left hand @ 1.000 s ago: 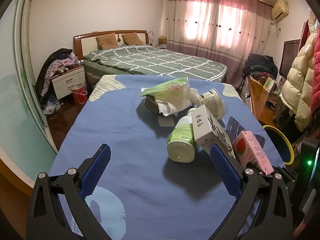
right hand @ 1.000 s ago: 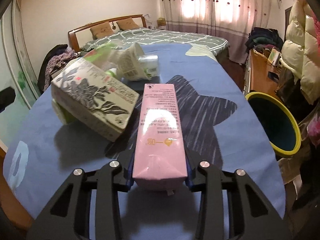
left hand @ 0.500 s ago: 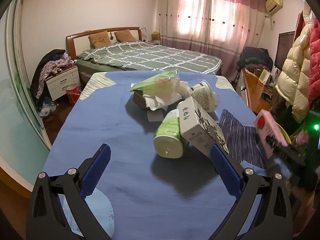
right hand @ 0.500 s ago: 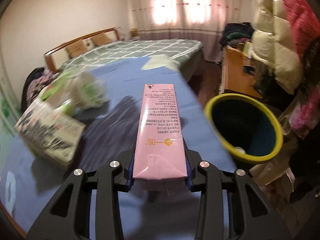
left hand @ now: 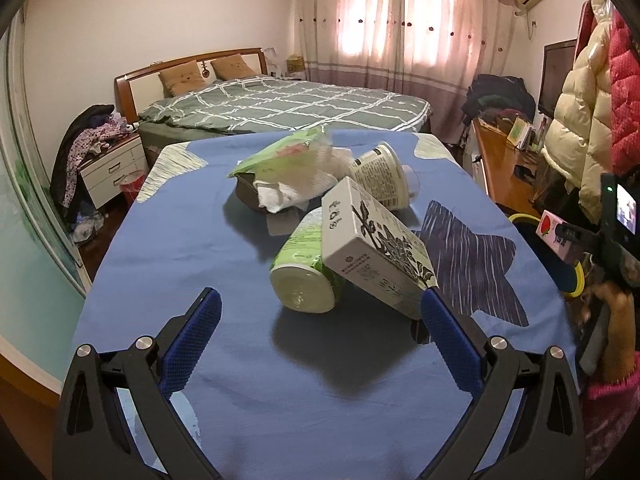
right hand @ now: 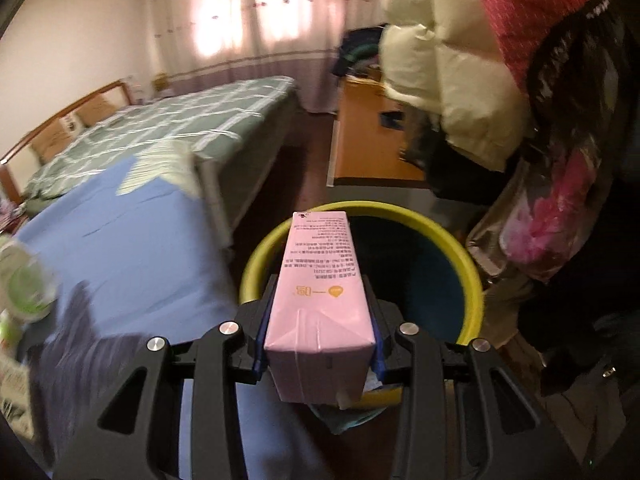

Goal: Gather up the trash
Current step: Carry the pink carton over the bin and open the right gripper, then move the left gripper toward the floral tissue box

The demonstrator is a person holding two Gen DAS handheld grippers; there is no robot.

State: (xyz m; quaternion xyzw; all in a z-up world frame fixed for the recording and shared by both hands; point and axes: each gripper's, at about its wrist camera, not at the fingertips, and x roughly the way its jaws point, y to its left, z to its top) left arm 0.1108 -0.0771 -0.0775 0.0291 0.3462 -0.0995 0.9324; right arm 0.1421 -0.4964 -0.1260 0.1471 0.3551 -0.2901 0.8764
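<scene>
Pink carton [right hand: 320,300] pinched between the right gripper [right hand: 318,344] jaws, carried off the blue tablecloth [right hand: 132,240] and out over the yellow-rimmed bin [right hand: 460,252] since a second ago. Not yet dropped; release looked like the next step. Left gripper [left hand: 320,344] jaws spread wide, nothing between them, moved slightly closer to the remaining pile: white floral box [left hand: 376,252] leaning on green cup [left hand: 306,268], printed cup [left hand: 380,176], tissue wad [left hand: 304,184].

Bin floor mostly blocked by carton; contents unreadable. Table side of right view motion-blurred. Brown item under the tissue possibly a tray, unclear.
</scene>
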